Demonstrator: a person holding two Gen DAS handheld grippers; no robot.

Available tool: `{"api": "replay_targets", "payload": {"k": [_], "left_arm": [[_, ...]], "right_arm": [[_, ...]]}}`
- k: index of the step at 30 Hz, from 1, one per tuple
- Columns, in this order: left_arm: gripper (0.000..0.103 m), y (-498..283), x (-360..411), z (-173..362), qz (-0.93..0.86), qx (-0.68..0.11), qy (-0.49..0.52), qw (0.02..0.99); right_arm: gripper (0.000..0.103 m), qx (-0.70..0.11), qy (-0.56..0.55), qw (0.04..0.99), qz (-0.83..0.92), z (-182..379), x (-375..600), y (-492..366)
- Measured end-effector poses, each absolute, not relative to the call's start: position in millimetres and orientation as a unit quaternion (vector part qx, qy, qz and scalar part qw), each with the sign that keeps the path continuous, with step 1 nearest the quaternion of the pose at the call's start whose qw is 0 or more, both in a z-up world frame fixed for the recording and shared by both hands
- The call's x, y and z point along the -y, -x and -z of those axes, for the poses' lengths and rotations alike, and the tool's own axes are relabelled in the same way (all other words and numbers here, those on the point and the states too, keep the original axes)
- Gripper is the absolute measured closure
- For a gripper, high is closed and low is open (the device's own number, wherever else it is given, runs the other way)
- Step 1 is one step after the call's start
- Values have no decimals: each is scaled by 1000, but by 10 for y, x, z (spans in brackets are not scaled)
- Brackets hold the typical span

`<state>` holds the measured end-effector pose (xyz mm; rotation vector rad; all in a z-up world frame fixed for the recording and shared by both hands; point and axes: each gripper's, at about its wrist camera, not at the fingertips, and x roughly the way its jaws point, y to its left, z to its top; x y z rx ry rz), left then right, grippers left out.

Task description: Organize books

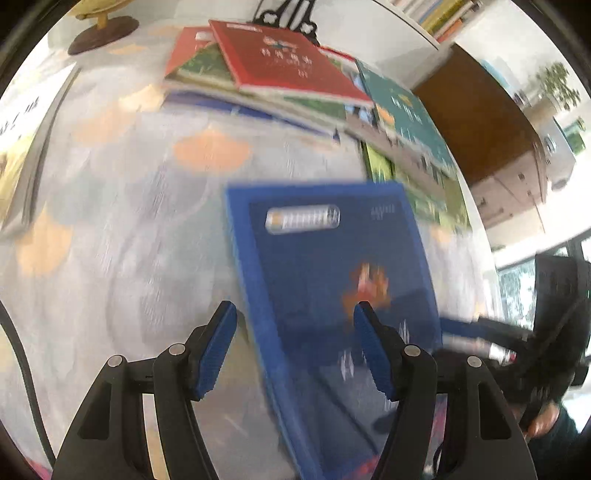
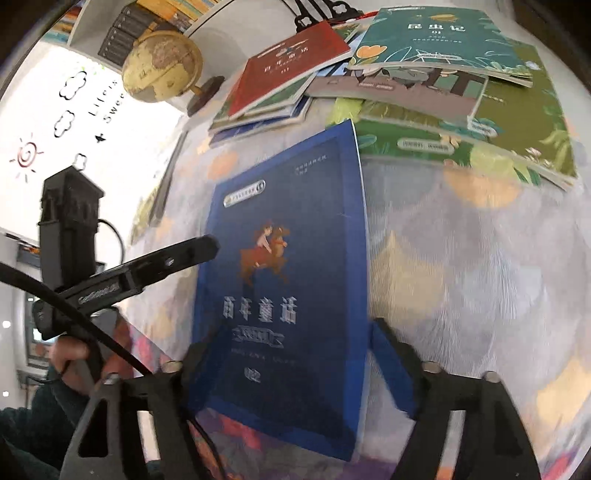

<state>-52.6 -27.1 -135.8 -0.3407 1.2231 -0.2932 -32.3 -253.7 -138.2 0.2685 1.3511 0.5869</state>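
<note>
A dark blue book (image 2: 284,280) with a rider on its cover stands on edge, tilted, over the patterned tablecloth. My right gripper (image 2: 284,354) has its jaws wide, one on each side of the book's lower part; contact is unclear. The same book (image 1: 332,280) is blurred in the left wrist view. My left gripper (image 1: 295,317) is open, its right finger in front of the cover, its left finger beside the spine. Its finger (image 2: 177,254) reaches the book's left edge in the right wrist view. A red book (image 1: 288,59) tops a pile at the back.
A teal book (image 2: 439,37) lies on several green books (image 2: 517,147) at the back right. A globe (image 2: 162,66) stands back left beside a black bookstand (image 1: 284,14). An open book (image 1: 22,147) lies at the left. Shelves (image 1: 436,18) stand behind the table.
</note>
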Motion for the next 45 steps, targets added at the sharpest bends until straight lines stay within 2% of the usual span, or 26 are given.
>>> {"api": "replay_targets", "payload": {"k": [2, 5, 9, 11, 14, 18, 22, 26, 29, 31, 33, 37, 40, 43, 45], "left_arm": [[39, 749, 270, 1357, 148, -573, 144, 793], [39, 963, 292, 1357, 156, -580, 133, 789], [39, 1107, 372, 1381, 147, -587, 112, 788], [37, 1109, 485, 1381, 143, -589, 83, 791], [24, 1114, 604, 1395, 147, -582, 53, 798], [23, 1146, 474, 1384, 154, -566, 91, 805], [33, 1152, 77, 1233, 206, -531, 230, 789], [40, 1092, -194, 1082, 283, -489, 360, 742], [48, 1031, -132, 1228, 259, -503, 355, 745], [59, 978, -41, 1424, 232, -530, 335, 744], [65, 959, 60, 1552, 228, -546, 334, 733], [81, 962, 226, 1533, 228, -548, 311, 743], [87, 935, 155, 1459, 256, -532, 368, 719], [87, 862, 86, 1417, 297, -514, 443, 672], [87, 839, 81, 1402, 306, -511, 465, 655]], "right_arm": [[46, -611, -115, 743, -249, 1338, 2568, 419], [48, -610, -81, 760, -210, 1318, 2607, 585], [58, -603, -66, 771, -194, 1318, 2595, 782], [58, -596, -59, 778, -191, 1335, 2533, 872], [58, -592, -71, 778, -198, 1312, 2450, 928], [56, -589, -67, 782, -193, 1337, 2283, 1007], [56, -587, -102, 782, -186, 1336, 2383, 1014], [55, -584, -183, 768, -189, 1387, 2613, 1015], [55, -580, -233, 757, -189, 1428, 2666, 1003], [55, -581, -243, 755, -184, 1419, 2665, 1007], [55, -582, -246, 753, -184, 1405, 2639, 1013], [55, -584, -245, 750, -188, 1376, 2553, 1023], [54, -590, -248, 744, -190, 1328, 2494, 1025], [23, -584, -296, 729, -198, 1320, 2551, 983], [20, -568, -348, 716, -211, 1337, 2657, 966]]}}
